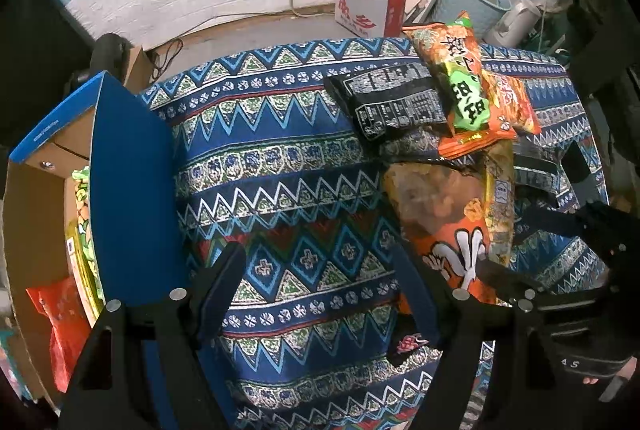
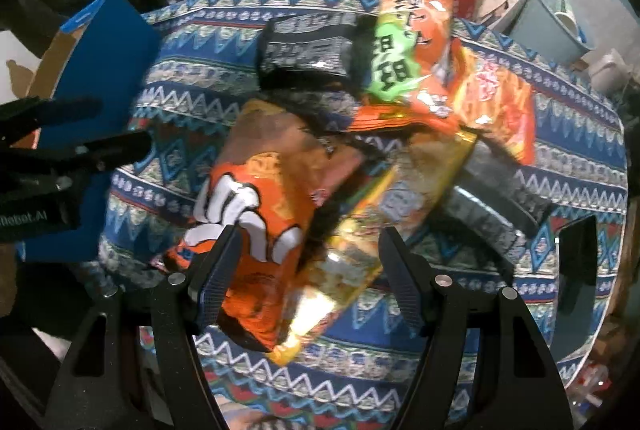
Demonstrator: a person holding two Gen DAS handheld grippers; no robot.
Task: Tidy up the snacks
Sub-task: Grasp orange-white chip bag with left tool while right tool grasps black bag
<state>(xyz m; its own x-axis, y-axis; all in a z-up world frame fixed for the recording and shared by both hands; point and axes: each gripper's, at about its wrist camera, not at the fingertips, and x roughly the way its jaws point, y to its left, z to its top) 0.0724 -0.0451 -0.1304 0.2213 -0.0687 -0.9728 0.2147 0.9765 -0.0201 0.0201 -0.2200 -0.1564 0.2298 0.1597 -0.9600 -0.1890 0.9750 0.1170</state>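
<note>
The right claw (image 2: 308, 282) is spread wide around the orange bag (image 2: 256, 213) at frame centre, gripping nothing. The yellow bag (image 2: 360, 250) lies partly between the fingers too, so both might get pinched.

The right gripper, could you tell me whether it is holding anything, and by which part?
Nothing yet: the right gripper is open, its fingers straddling the near end of the orange snack bag without closing on it.
</note>
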